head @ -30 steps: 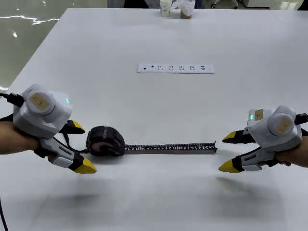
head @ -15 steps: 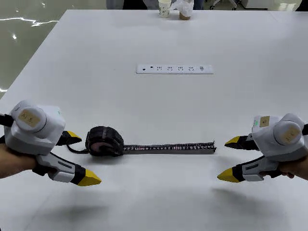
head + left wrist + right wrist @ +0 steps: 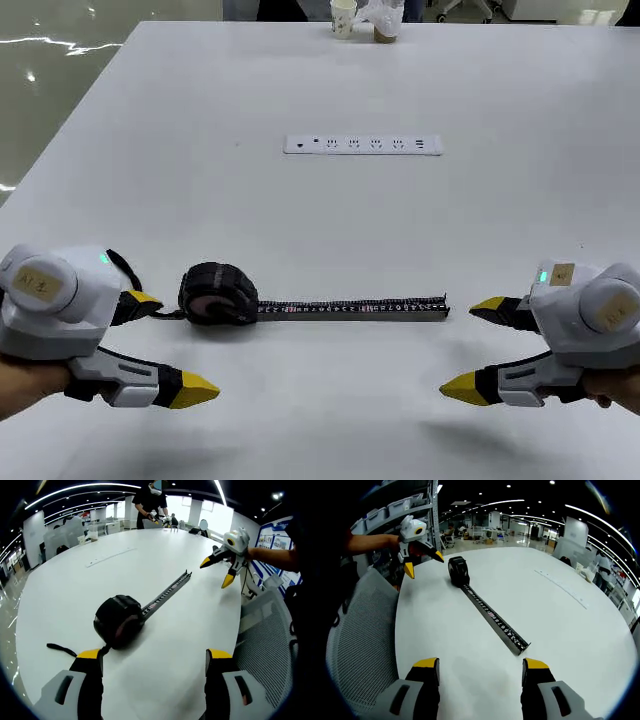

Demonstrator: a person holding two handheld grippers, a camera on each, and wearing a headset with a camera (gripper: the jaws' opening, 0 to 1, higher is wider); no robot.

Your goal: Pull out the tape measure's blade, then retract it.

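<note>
A black tape measure (image 3: 218, 293) lies on the white table (image 3: 330, 220), its blade (image 3: 352, 308) pulled out to the right and resting flat. Its wrist strap (image 3: 125, 268) trails left. My left gripper (image 3: 170, 345) hovers open just left of the case, holding nothing. In the left gripper view the case (image 3: 119, 621) sits ahead of the yellow-tipped fingers (image 3: 90, 655), apart from them. My right gripper (image 3: 478, 345) is open too, a short way right of the blade's end hook (image 3: 445, 306). The right gripper view has the blade tip (image 3: 519, 646) just ahead of its jaws.
A white power strip (image 3: 362, 145) lies at mid-table. Paper cups (image 3: 345, 16) stand at the far edge. A mesh chair (image 3: 360, 630) is beside the table in the gripper views. People stand in the background (image 3: 152, 500).
Both grippers have drawn back toward me and a little outward from the tape measure. The tape measure and its blade have stayed put.
</note>
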